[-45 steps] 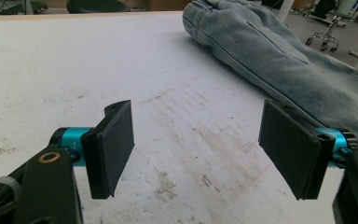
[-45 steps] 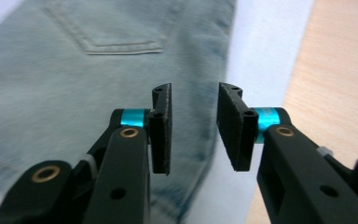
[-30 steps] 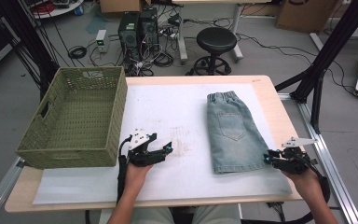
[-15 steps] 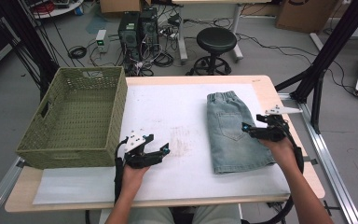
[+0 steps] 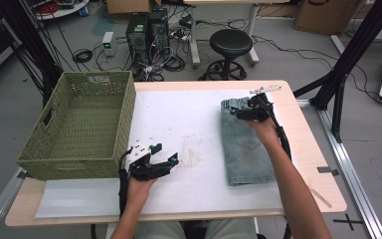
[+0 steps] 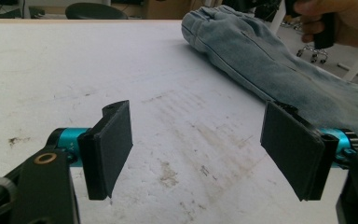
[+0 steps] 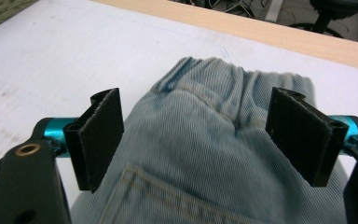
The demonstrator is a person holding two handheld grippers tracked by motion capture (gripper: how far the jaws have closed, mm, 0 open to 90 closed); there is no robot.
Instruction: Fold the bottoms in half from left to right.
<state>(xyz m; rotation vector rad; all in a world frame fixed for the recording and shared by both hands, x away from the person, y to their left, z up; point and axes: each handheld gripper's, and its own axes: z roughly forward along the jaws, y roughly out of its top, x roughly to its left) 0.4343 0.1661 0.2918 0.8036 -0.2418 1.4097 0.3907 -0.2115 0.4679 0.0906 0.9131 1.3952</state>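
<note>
A pair of light blue denim shorts lies flat on the white sheet, right of centre, waistband at the far end. My right gripper hovers over that waistband. Its jaws have just been opening and now stand wide apart in the right gripper view, with the shorts below and between them, untouched by the pads. My left gripper rests low over the sheet near the basket, open and empty. Its view also shows the shorts and the other hand beyond.
A green woven basket stands at the table's left side, close to my left gripper. The white sheet covers most of the wooden table. A stool, computers and cables are on the floor behind.
My right gripper has travelled from the near right corner of the shorts up to the waistband at the far end, and its jaws have opened. The left gripper has stayed put.
</note>
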